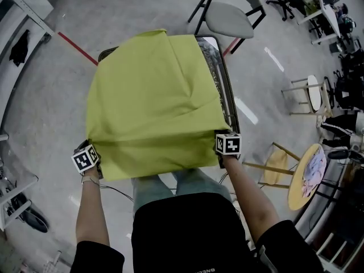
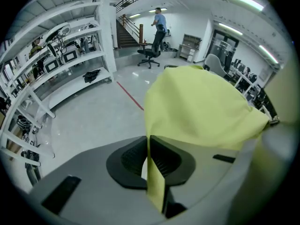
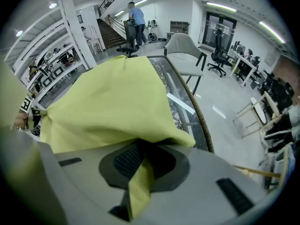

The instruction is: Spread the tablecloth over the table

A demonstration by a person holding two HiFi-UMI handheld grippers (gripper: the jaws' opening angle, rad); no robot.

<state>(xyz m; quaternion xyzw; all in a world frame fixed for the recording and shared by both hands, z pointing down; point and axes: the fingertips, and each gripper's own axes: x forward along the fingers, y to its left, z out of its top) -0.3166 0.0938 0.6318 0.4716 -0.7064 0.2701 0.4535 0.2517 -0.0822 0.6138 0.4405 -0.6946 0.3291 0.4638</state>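
From the head view, one yellow-green fabric tablecloth (image 1: pixel 153 101) lies draped over most of a long table with a glass top and woven wicker rim (image 1: pixel 230 98). Only the table's right edge and far corners stay bare. The cloth is matte and soft, with creases running from the near right corner, and a folded flap at the far left. Its near edge hangs over the table end in front of the person's legs. Two grippers show, each with one marker cube. The left gripper (image 1: pixel 90 157) is at the near left corner of the cloth and the right gripper (image 1: pixel 226 147) at the near right corner. One grey shell chair with black legs (image 1: pixel 228 15) stands beyond the table, and a red floor line (image 1: pixel 77 48) runs off to the left.

The left gripper view shows what the head view cannot. The two ribbed black pads (image 2: pixel 164 159) are pressed together on a thin strip of the cloth, which passes between them and hangs below. White metal shelving (image 2: pixel 61 64) and one black office chair (image 2: pixel 149 54) stand on the glossy grey floor.

In the right gripper view the jaws are likewise closed on a bunched corner of the cloth, a tail of it falling below the pads. The glass top and wicker rim show more plainly there, running away beside the cloth towards the grey chair.
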